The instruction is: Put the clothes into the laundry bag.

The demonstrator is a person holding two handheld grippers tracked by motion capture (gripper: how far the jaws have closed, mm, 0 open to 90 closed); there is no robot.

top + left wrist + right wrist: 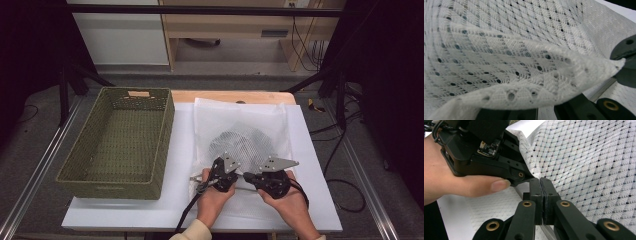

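Observation:
A white mesh bag [240,130] lies flat on the white table cover, and something dark shows through its middle. Both grippers meet tip to tip at the bag's near edge. My left gripper [236,176] is shut on a fold of the mesh [524,70], which lifts over its jaws and hides them in the left gripper view. My right gripper [541,181] has its jaws pressed together on the tip of that same edge, right beside the left gripper [527,177]. A hand [461,185] wraps the left gripper's body.
An olive woven basket [165,145] stands empty at the left of the table, close to the bag. The white cover [310,165] reaches the table's right and near edges. Black frame poles and cables stand beyond the table.

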